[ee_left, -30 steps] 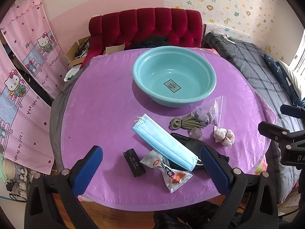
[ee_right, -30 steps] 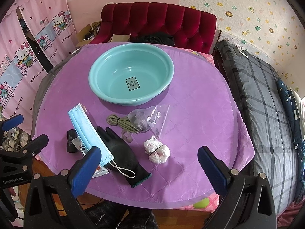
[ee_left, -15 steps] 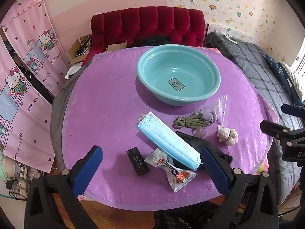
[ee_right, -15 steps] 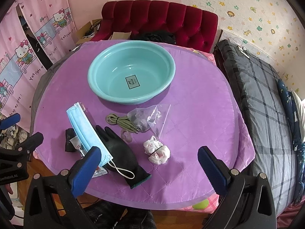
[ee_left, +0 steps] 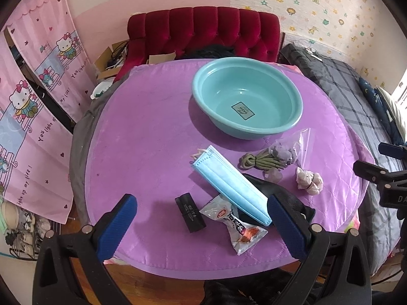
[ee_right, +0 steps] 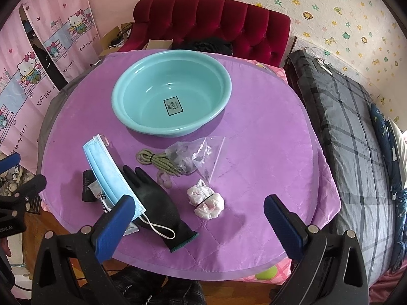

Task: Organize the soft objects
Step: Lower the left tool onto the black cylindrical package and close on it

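both claws (ee_left: 201, 225) (ee_right: 199, 219) are held wide open, empty; the mask (ee_left: 230, 185) ahead should be pinched mid-fold.

black glove (ee_left: 277, 193) mostly under mask (ee_left: 229, 180)

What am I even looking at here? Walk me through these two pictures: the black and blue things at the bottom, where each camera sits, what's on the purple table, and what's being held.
No robot here: a person holds a hand-held clamp in each hand, and each clamp carries a wide-angle camera looking out along its two blue-padded fingers. One picture is from the left gripper, the other from the right gripper. Both are open and hold nothing.

On the purple table stands a teal basin, with nothing in it. Nearer lie a blue face mask partly over a black glove, a snack packet, a small black box, a coiled green cord, a clear plastic bag and a white tied bundle.
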